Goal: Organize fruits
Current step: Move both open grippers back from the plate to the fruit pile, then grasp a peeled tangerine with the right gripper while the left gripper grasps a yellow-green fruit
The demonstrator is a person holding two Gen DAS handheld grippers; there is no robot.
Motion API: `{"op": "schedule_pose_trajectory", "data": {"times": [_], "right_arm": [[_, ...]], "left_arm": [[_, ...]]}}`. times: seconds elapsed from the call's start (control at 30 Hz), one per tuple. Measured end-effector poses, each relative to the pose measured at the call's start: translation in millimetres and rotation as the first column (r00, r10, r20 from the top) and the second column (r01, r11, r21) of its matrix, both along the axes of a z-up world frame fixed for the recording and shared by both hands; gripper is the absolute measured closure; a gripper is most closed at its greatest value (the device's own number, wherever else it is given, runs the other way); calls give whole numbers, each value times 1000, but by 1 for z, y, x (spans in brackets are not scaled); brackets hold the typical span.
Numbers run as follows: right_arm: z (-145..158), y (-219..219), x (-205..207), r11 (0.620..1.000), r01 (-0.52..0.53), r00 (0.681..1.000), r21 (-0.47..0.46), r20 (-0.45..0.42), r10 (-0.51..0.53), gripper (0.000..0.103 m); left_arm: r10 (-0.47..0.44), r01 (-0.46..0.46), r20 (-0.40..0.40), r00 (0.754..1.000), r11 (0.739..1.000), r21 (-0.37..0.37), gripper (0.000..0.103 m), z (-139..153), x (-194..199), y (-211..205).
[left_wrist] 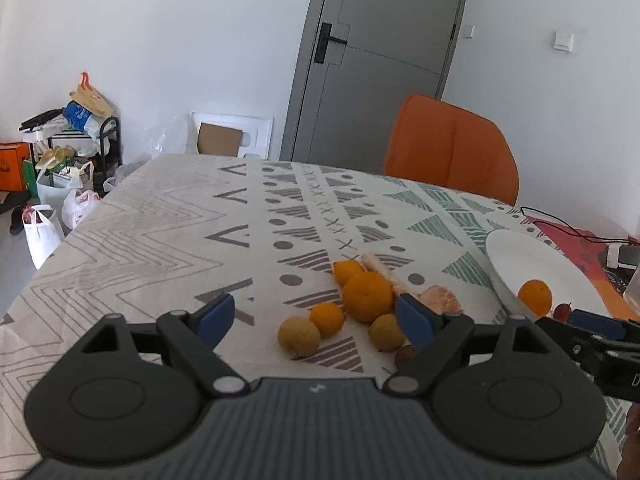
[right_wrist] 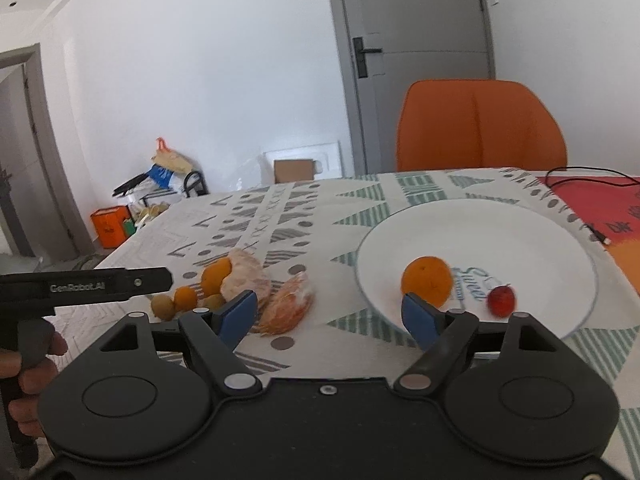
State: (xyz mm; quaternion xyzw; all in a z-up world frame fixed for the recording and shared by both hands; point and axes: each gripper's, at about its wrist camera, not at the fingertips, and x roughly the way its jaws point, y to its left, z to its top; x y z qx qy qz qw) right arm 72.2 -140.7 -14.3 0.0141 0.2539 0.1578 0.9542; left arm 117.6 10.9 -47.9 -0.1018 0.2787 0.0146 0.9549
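Observation:
My left gripper (left_wrist: 316, 320) is open and empty, just above a cluster of fruit on the tablecloth: a large orange (left_wrist: 368, 296), a smaller orange (left_wrist: 327, 319), two tan round fruits (left_wrist: 299, 337) (left_wrist: 386, 332), and a peeled segment cluster (left_wrist: 440, 299). A white plate (left_wrist: 520, 256) at the right holds one orange (left_wrist: 534, 297) and a small red fruit (left_wrist: 562, 311). My right gripper (right_wrist: 330, 314) is open and empty, between the peeled orange (right_wrist: 286, 308) and the plate (right_wrist: 500, 232), which holds the orange (right_wrist: 427, 280) and the red fruit (right_wrist: 501, 300).
An orange chair (right_wrist: 480, 124) stands behind the table. A black cable (right_wrist: 580, 178) and a red mat (right_wrist: 600, 208) lie at the far right. Bags and a rack (left_wrist: 68, 152) clutter the floor at the left. The left gripper's body (right_wrist: 84, 284) shows at the left.

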Motion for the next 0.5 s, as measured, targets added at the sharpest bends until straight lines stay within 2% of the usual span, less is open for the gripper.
{"op": "schedule_pose_trajectory", "data": {"times": [0.2,0.33,0.4,0.5], "right_arm": [[-8,16,9,999,-41,998,-14,-40,40,34],[-14,23,15,999,-49,997,-18,-62,48,35],[-17,26,19,999,-50,996,-21,-74,49,37],[-20,30,25,998,-59,994,-23,-94,57,40]], "left_arm": [[-6,5,-32,999,999,-34,22,-14,5,9],[-9,6,-52,999,998,-55,30,-21,9,15],[-17,12,-59,998,997,-71,35,-24,10,16],[-19,14,-59,998,996,-86,55,-27,11,20]]}}
